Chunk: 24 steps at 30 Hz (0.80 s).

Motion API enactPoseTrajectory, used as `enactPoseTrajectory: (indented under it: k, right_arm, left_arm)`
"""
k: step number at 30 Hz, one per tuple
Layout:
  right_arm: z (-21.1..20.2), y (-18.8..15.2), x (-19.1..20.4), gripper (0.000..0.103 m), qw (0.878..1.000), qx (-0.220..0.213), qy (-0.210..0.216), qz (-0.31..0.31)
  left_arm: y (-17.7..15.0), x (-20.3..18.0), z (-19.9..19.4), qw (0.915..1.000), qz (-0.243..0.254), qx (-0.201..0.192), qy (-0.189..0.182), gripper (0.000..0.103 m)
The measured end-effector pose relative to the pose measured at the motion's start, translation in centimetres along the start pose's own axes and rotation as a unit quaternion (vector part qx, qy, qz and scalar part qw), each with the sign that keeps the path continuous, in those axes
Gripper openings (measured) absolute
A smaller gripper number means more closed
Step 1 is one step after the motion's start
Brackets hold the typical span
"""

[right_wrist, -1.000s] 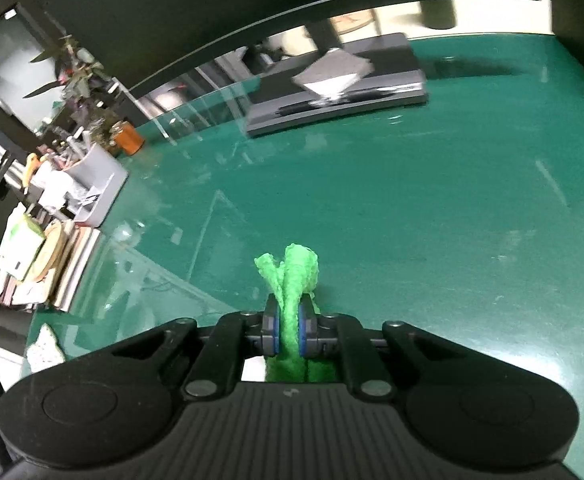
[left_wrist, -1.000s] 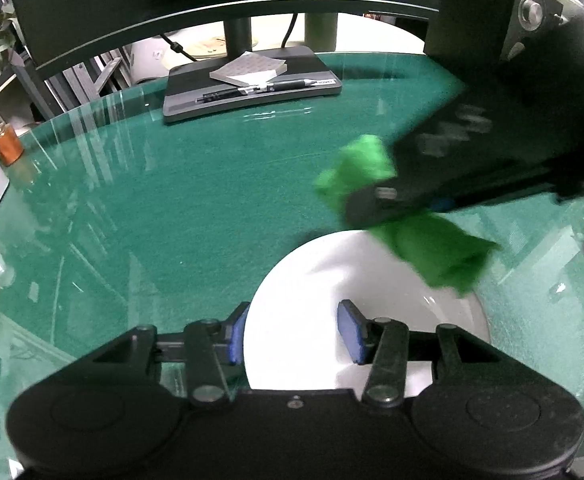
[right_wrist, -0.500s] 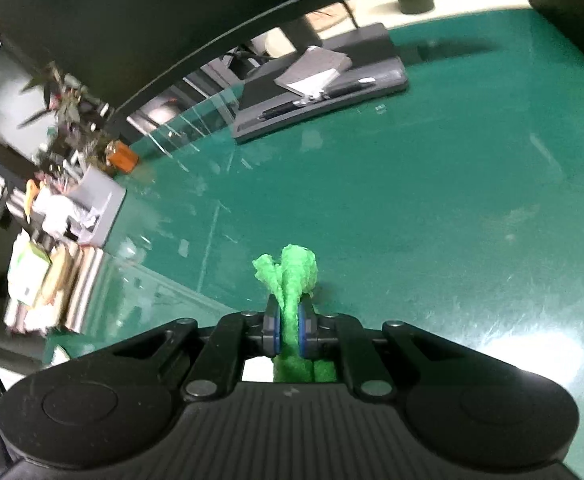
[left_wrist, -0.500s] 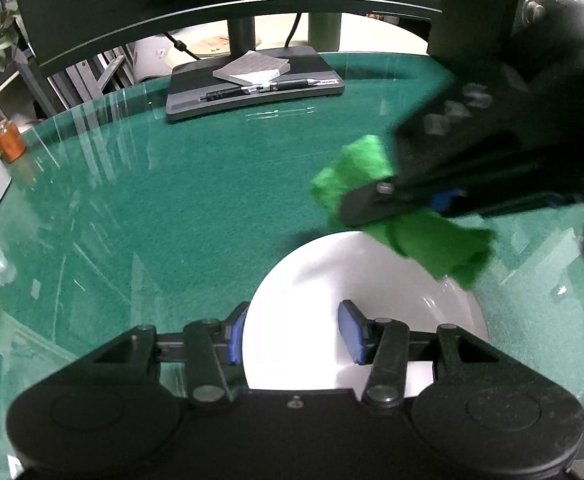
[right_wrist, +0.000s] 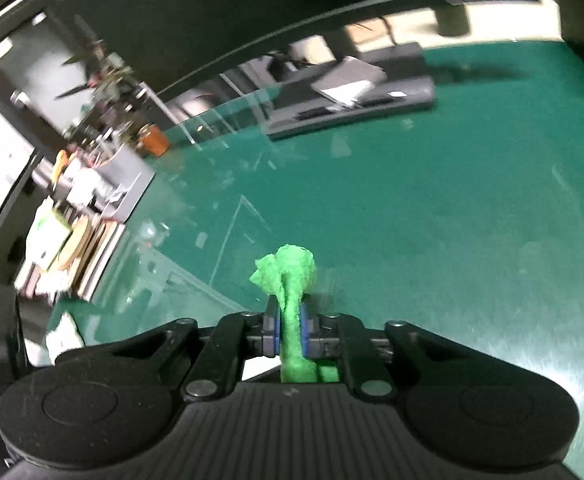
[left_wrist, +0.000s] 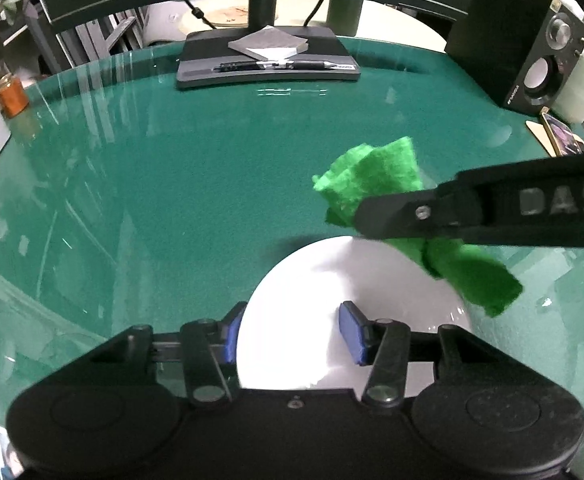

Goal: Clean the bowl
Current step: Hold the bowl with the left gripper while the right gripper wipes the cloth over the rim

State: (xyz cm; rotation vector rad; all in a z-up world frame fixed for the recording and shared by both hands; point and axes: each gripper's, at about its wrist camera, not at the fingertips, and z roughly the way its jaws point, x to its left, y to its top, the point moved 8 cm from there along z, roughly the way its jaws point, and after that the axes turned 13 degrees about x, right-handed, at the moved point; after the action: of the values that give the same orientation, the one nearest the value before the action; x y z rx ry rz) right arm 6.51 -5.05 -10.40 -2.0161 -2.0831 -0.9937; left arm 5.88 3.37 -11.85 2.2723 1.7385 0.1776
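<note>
While the left gripper (left_wrist: 292,334) stands spread, one pad lies outside the white bowl (left_wrist: 311,280) rim and one over its interior; the green cloth (left_wrist: 375,178) hangs beyond, above the far rim. From the right wrist, the right gripper (right_wrist: 290,330) pinches this cloth, which bunches ahead of the pads over the green table (right_wrist: 431,200).

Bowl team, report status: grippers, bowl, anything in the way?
Left gripper open, straddling white bowl rim. Right gripper shut on green cloth, above bowl's far edge. Nothing in the way.

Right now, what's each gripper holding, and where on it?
Right gripper pinches the green cloth at its bunched middle, both ends hanging free. Left gripper straddles the white bowl rim, jaws apart, not clamped.
</note>
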Motion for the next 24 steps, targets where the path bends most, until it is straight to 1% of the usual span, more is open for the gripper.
enactPoseTrajectory:
  k: [3, 4, 5, 8, 10, 11, 12, 13, 14, 15, 16, 17, 19, 21, 22, 24]
  right_arm:
    - [-0.4, -0.2, 0.1, 0.014, 1.0, -0.002, 0.014, -0.004]
    - [-0.6, -0.3, 0.1, 0.016, 1.0, -0.003, 0.018, -0.006]
    - [-0.7, -0.4, 0.1, 0.022, 1.0, -0.004, 0.023, -0.007]
    - [-1.2, -0.6, 0.2, 0.024, 0.999, -0.006, 0.036, -0.011]
    - [-1.5, -0.8, 0.3, 0.03, 0.999, -0.007, 0.045, -0.014]
    - [-1.4, -0.8, 0.3, 0.03, 0.999, -0.008, 0.044, -0.016]
    - [-1.5, -0.8, 0.3, 0.026, 0.999, -0.014, 0.023, -0.023]
    - [-1.7, -0.5, 0.0, 0.012, 0.999, -0.013, 0.018, -0.025]
    - [-1.7, -0.6, -0.1, 0.008, 0.999, -0.013, 0.015, -0.028]
    - [-1.6, -0.6, 0.0, 0.008, 0.999, -0.014, 0.012, -0.035]
    - [-1.5, -0.7, 0.1, 0.013, 0.999, -0.01, 0.016, -0.041]
    - [-1.6, -0.7, 0.2, 0.014, 0.999, -0.016, 0.014, -0.043]
    - [-1.9, -0.6, 0.3, 0.049, 0.998, -0.028, 0.008, -0.047]
    - [-2.0, -0.5, 0.3, 0.052, 0.998, -0.036, 0.008, -0.049]
    - [-2.1, -0.5, 0.4, 0.058, 0.998, -0.037, 0.011, -0.048]
    - [-2.1, -0.6, 0.2, 0.064, 0.998, -0.034, 0.019, -0.044]
  left_arm:
    - [0.0, 0.0, -0.1, 1.0, -0.003, -0.002, 0.001, 0.049]
    - [0.0, -0.1, -0.1, 1.0, -0.001, -0.003, 0.003, 0.049]
    - [0.0, -0.1, -0.1, 1.0, -0.001, -0.003, 0.004, 0.049]
    - [-0.1, -0.3, -0.2, 1.0, 0.002, -0.004, 0.007, 0.05]
    - [-0.1, -0.2, -0.2, 1.0, 0.001, -0.004, 0.007, 0.05]
    - [-0.1, -0.2, -0.2, 1.0, 0.0, -0.004, 0.008, 0.051]
    - [-0.1, -0.2, -0.1, 1.0, -0.001, -0.004, 0.008, 0.051]
    - [-0.1, -0.2, -0.1, 1.0, 0.0, -0.004, 0.008, 0.051]
    - [-0.1, -0.2, -0.1, 1.0, 0.0, -0.004, 0.008, 0.051]
    - [-0.1, -0.2, -0.1, 1.0, 0.0, -0.005, 0.008, 0.052]
    - [-0.1, -0.1, -0.1, 1.0, 0.0, -0.005, 0.009, 0.052]
    - [-0.1, -0.1, -0.1, 0.9999, 0.0, -0.005, 0.009, 0.053]
    - [-0.1, -0.1, -0.1, 0.9999, 0.001, -0.005, 0.014, 0.056]
    - [-0.1, 0.0, -0.1, 0.9999, 0.001, -0.005, 0.014, 0.057]
    - [-0.1, 0.0, -0.1, 0.9999, 0.0, -0.005, 0.014, 0.058]
    - [-0.1, 0.0, -0.1, 0.9999, -0.001, -0.006, 0.015, 0.059]
